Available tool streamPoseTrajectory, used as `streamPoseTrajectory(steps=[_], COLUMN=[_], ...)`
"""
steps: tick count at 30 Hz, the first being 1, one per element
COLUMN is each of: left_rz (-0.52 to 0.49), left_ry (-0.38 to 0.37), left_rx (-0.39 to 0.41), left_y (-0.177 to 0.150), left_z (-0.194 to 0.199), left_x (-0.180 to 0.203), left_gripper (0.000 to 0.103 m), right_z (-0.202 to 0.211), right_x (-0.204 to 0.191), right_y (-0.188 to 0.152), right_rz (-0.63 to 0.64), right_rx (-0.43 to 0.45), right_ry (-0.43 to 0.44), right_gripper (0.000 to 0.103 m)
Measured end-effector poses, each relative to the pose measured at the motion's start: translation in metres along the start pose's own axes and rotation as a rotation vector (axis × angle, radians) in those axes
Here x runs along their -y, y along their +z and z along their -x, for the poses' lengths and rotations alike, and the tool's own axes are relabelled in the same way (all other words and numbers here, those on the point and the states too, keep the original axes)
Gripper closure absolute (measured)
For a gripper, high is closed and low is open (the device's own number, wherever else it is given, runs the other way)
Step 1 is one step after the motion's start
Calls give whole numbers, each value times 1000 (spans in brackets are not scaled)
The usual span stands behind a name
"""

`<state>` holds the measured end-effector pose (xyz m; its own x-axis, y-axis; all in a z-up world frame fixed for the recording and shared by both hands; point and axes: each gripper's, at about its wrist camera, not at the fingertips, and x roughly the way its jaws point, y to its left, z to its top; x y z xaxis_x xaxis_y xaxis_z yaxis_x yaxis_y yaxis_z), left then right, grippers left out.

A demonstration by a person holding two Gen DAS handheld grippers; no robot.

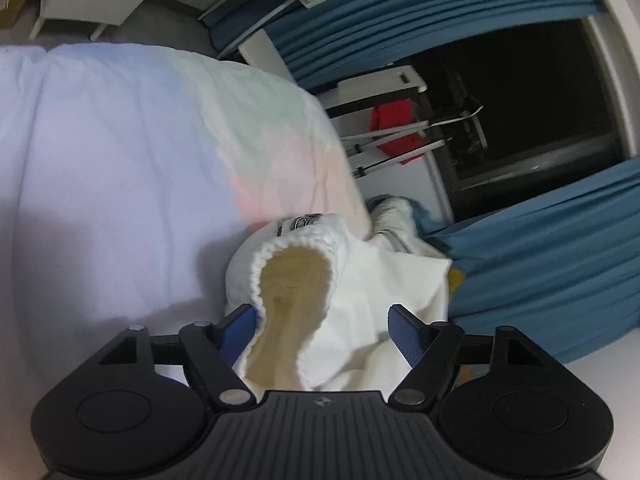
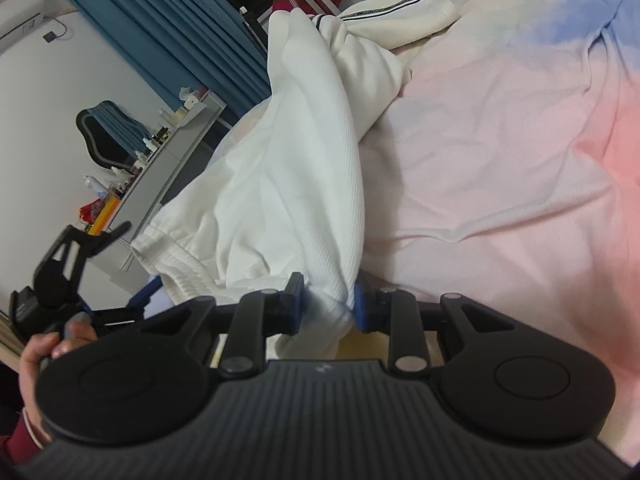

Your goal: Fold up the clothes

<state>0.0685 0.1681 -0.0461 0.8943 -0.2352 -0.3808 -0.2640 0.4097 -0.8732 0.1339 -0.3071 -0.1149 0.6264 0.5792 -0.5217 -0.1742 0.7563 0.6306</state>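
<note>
A white pair of sweatpants point(image 2: 288, 168) with an elastic waistband point(image 2: 176, 248) and a black-and-white striped trim point(image 2: 384, 6) hangs partly lifted over the pastel bed sheet point(image 2: 500, 160). My right gripper point(image 2: 328, 300) is shut on a bunched fold of the white fabric near the bed's edge. In the left wrist view, my left gripper point(image 1: 322, 330) stands wide open. The gathered elastic opening of the sweatpants point(image 1: 292, 276) lies between its blue pads point(image 1: 240, 328), showing a cream lining. A hand point(image 2: 44, 354) holds the left gripper at the lower left of the right wrist view.
Blue curtains point(image 1: 540, 264) hang beside the bed, around a dark window point(image 1: 520, 100). A red bag point(image 1: 394, 124) and a metal rack point(image 1: 396, 148) stand past the bed's corner. A grey dresser point(image 2: 160, 172) with bottles and a mirror point(image 2: 104, 128) lines the wall.
</note>
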Motion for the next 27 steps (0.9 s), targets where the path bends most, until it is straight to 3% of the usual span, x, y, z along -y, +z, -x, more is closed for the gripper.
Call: streamPoseTrajectory(steps=[5, 14, 18, 24, 27], left_rz=[-8, 142, 121, 45, 41], left_ry=[43, -64, -36, 2, 37], left_rx=[-9, -47, -48, -65, -21], left_y=[4, -12, -3, 13, 28], left_z=[-9, 20, 2, -33, -49], left_x=[-1, -13, -14, -5, -7], left_gripper=[27, 25, 24, 33, 48], right_z=[1, 1, 1, 0, -1], right_x=[0, -2, -2, -1, 0], right_y=[1, 2, 3, 3, 1], right_rz=[-9, 2, 2, -7, -25], right_rx=[-2, 1, 1, 2, 7], right_ry=[21, 16, 17, 37, 72], right_gripper=[75, 75, 75, 75, 75])
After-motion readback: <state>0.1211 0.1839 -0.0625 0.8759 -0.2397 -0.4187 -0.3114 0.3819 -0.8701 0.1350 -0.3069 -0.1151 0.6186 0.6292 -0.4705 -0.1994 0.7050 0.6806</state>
